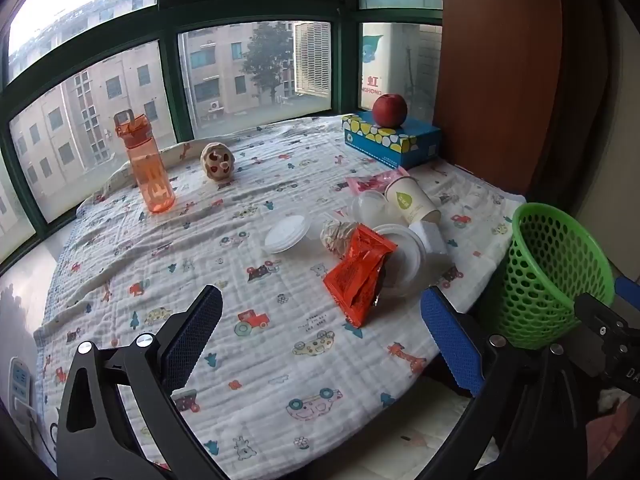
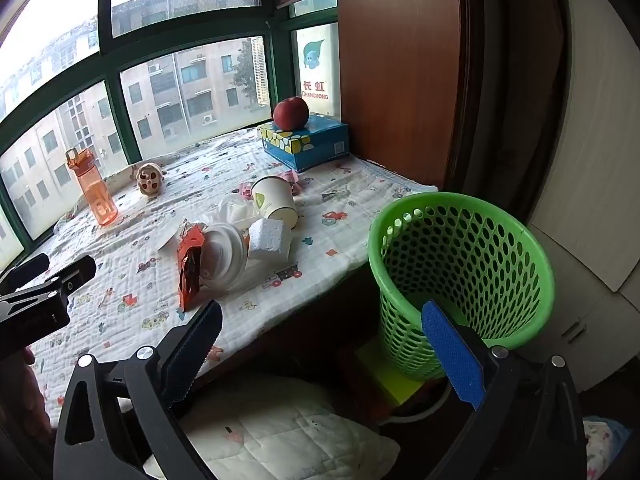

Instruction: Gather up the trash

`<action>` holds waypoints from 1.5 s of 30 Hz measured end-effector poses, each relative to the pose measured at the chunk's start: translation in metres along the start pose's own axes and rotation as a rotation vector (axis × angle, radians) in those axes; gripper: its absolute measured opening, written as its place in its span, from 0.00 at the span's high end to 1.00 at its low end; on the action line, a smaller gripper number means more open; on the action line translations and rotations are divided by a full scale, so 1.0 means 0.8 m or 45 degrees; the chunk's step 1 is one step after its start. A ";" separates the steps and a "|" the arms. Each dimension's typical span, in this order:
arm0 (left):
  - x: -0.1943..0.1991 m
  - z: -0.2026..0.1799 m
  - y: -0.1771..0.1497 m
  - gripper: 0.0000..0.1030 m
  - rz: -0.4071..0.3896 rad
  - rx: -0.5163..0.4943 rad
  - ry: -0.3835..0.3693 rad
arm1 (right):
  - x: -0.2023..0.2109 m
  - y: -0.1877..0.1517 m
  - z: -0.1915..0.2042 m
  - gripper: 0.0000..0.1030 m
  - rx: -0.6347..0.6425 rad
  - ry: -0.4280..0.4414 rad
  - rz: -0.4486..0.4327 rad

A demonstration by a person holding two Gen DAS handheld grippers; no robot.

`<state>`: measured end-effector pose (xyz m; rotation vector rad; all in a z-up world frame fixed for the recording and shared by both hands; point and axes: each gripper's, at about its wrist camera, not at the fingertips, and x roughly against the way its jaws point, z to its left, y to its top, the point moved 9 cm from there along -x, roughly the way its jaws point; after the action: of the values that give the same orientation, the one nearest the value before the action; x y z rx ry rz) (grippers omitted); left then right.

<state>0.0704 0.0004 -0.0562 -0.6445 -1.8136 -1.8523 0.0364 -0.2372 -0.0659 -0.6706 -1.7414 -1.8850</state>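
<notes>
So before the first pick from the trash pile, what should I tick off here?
1. Left gripper open, nothing between its fingers: ok.
2. Right gripper open and holding nothing: ok.
3. Green basket upright, mouth unobstructed: ok.
4. Basket contents: cannot tell, the bottom is hidden.
5. Orange wrapper is the nearest trash, lying loose on the blanket against the white lids: ok.
6. Apple and orange bottle stand apart from the pile: ok.

One bottle point(image 1: 145, 164); one apple point(image 1: 389, 110); one basket point(image 1: 548, 272); one paper cup point(image 1: 412, 200).
</notes>
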 end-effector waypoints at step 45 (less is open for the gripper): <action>0.011 0.005 0.000 0.05 -0.037 0.014 0.027 | 0.006 0.001 -0.008 0.06 -0.035 0.005 -0.032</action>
<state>0.0636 0.0040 -0.0511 -0.5953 -1.8277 -1.8592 0.0330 -0.2437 -0.0622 -0.6575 -1.7318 -1.9292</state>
